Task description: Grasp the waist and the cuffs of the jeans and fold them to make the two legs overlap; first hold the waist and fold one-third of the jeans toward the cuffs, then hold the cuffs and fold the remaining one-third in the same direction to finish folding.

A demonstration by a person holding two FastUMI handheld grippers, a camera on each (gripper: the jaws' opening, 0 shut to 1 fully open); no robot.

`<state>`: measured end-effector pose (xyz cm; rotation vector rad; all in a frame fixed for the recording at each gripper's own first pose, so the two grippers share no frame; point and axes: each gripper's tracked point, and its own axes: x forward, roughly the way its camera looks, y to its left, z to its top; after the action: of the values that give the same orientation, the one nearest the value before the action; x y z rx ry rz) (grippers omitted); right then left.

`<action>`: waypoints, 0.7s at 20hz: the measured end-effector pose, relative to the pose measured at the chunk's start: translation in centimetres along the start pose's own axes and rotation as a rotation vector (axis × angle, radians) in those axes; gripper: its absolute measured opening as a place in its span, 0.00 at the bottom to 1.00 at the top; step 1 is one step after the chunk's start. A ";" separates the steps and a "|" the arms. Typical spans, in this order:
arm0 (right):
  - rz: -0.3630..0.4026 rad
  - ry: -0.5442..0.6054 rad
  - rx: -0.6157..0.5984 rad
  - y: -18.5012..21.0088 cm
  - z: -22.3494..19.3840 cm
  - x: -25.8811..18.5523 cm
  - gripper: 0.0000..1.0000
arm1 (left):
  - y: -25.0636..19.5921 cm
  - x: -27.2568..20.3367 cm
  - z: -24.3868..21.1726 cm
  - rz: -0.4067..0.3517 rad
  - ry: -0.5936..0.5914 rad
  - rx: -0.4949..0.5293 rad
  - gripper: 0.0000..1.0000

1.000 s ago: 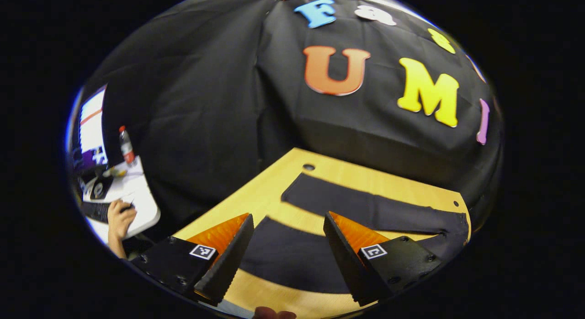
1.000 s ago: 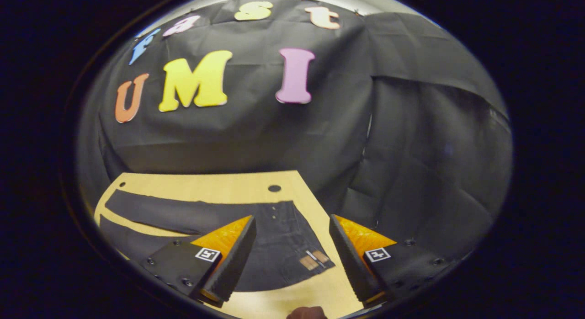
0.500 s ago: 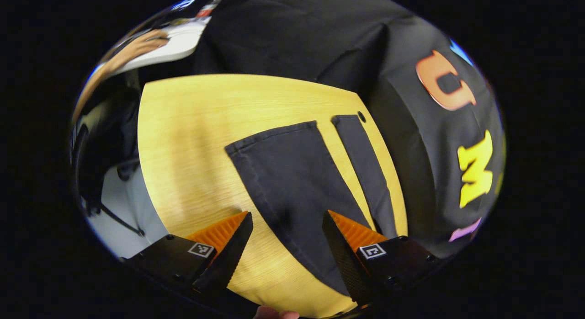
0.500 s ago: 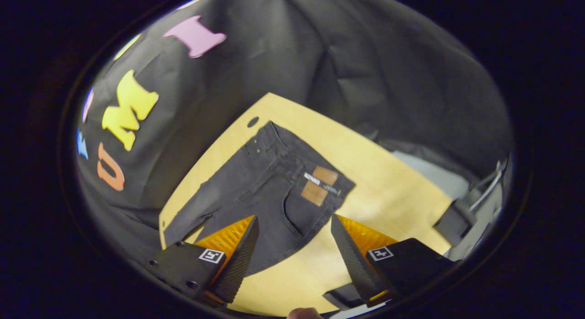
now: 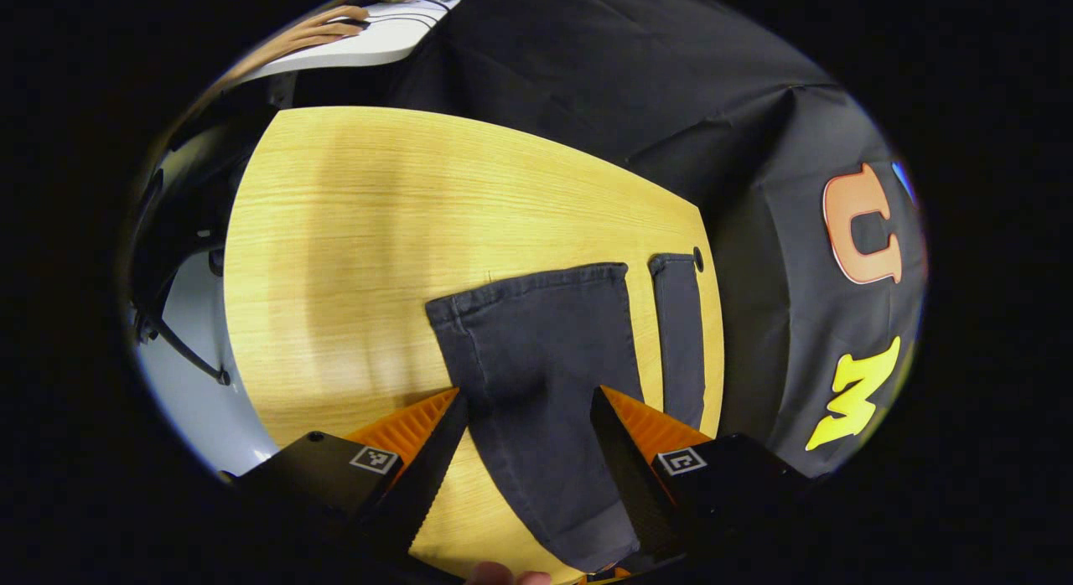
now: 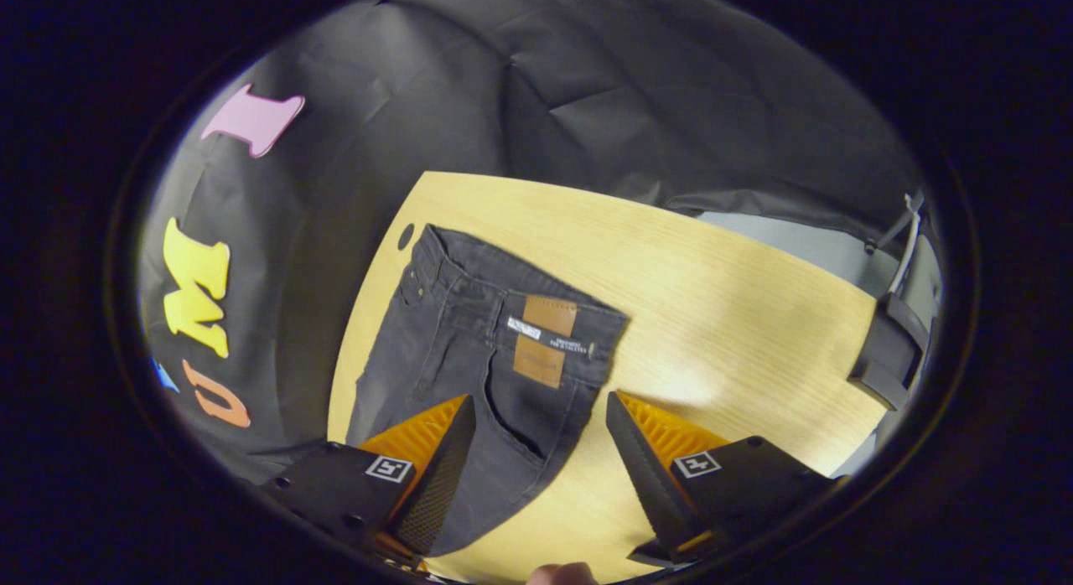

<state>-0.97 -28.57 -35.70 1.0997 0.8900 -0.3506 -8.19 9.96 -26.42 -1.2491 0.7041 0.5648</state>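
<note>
Dark jeans (image 6: 478, 333) lie flat on a wooden tabletop (image 5: 352, 233), legs still apart. Over the past second both claws have tipped downward from facing the booth wall. The left claw (image 5: 528, 438) hangs wide open, empty, above a cuff (image 5: 536, 287); the right claw (image 6: 541, 442), equally open and empty, above the waist (image 6: 536, 304). Likely the first grasp approaches. No containers appear.
</note>
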 end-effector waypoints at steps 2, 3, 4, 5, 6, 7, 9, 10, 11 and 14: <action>0.009 0.003 0.021 0.1 0.7 0.2 0.94 | -0.5 0.4 0.2 -0.002 -0.001 0.022 1.00; 0.008 -0.002 0.023 -0.1 1.0 0.0 0.91 | -0.8 0.7 0.3 -0.004 0.001 0.030 1.00; 0.006 -0.004 0.027 0.1 1.7 0.4 0.94 | -1.0 1.0 0.4 -0.005 0.004 0.038 0.96; 0.002 -0.003 0.034 0.2 1.8 0.4 0.91 | -1.3 1.2 0.6 -0.003 0.008 0.041 0.96; -0.001 -0.002 0.044 0.4 2.1 0.3 0.94 | -1.5 1.5 0.7 0.000 0.012 0.040 0.96; -0.006 0.007 0.055 0.4 2.2 0.1 0.95 | -1.9 1.8 0.9 0.000 0.016 0.040 0.95; -0.016 0.024 0.062 0.4 2.6 0.0 0.91 | -2.7 2.4 1.0 -0.002 0.032 0.048 0.95; -0.028 0.035 0.062 0.4 2.6 0.0 0.97 | -3.0 2.6 0.9 0.002 0.041 0.056 0.94; -0.043 0.045 0.055 0.4 2.5 0.3 0.96 | -3.0 3.0 0.9 0.011 0.051 0.063 0.92; -0.165 0.048 0.047 -1.3 2.8 0.8 0.71 | -3.0 3.9 1.2 0.043 0.068 0.073 0.72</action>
<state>-0.10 -31.46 -36.68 1.0843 1.0224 -0.4849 -3.23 10.44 -27.21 -1.1923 0.8035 0.5290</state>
